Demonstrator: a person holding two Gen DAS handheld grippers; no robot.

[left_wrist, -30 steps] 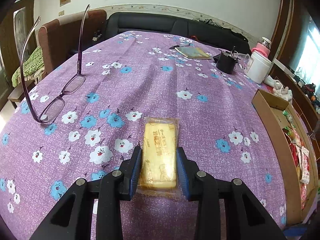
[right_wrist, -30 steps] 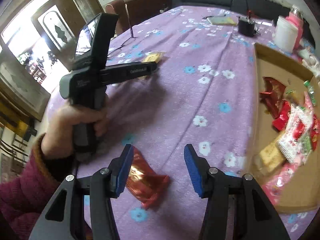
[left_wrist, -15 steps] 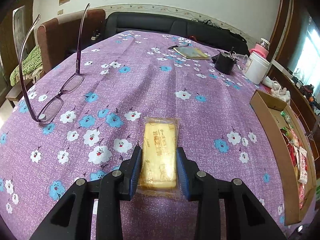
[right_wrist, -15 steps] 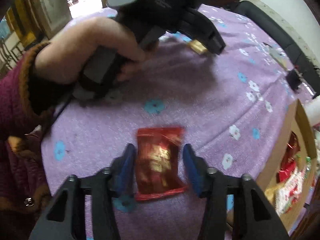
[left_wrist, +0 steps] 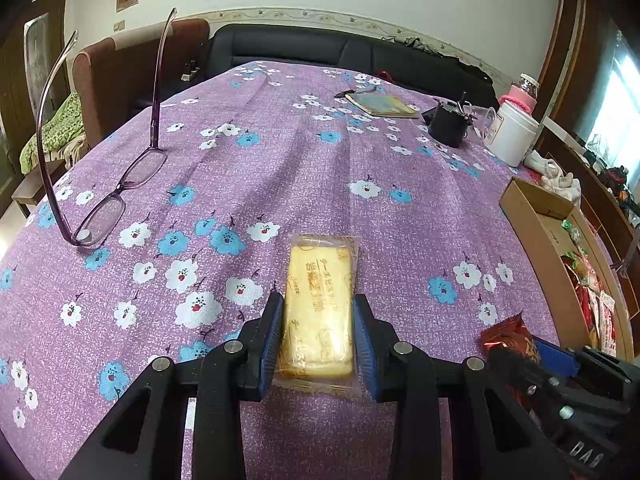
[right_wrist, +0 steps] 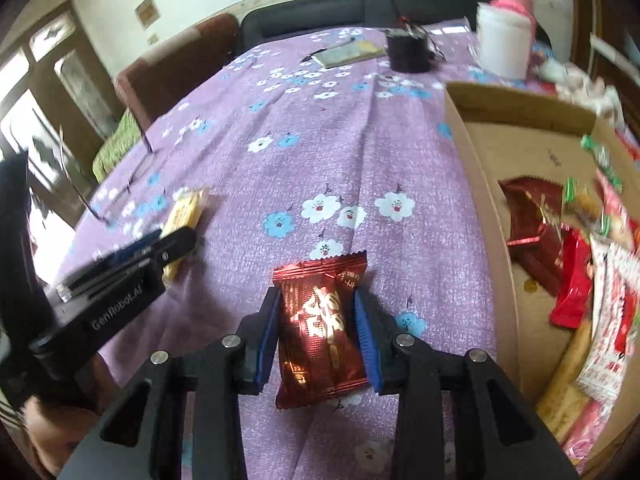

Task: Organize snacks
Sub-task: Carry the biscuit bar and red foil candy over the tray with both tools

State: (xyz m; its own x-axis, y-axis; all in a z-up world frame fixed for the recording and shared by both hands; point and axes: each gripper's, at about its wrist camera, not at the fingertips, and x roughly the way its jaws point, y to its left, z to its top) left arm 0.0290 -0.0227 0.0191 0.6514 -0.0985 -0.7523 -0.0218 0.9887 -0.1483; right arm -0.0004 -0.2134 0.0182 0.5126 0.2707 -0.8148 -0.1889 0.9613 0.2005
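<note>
My left gripper (left_wrist: 318, 316) is shut on a yellow cheese-bar packet (left_wrist: 320, 300) that lies on the purple flowered tablecloth (left_wrist: 280, 160). My right gripper (right_wrist: 316, 316) is shut on a dark red snack packet (right_wrist: 320, 320), just left of the cardboard box. The red packet and right gripper also show at the lower right of the left wrist view (left_wrist: 508, 336). The yellow packet (right_wrist: 184, 212) and the left gripper (right_wrist: 132, 260) show at the left of the right wrist view. The cardboard box (right_wrist: 492, 232) holds several snack packets.
Purple-framed glasses (left_wrist: 104, 200) stand on the cloth at the left. At the far end are a notebook (left_wrist: 380, 104), a black pot (left_wrist: 448, 128) and a white jar (left_wrist: 512, 132). Chairs and a black sofa stand behind the table.
My right gripper has swung round toward the box and closed on the red packet. My left gripper stays shut on the yellow packet, barely moved.
</note>
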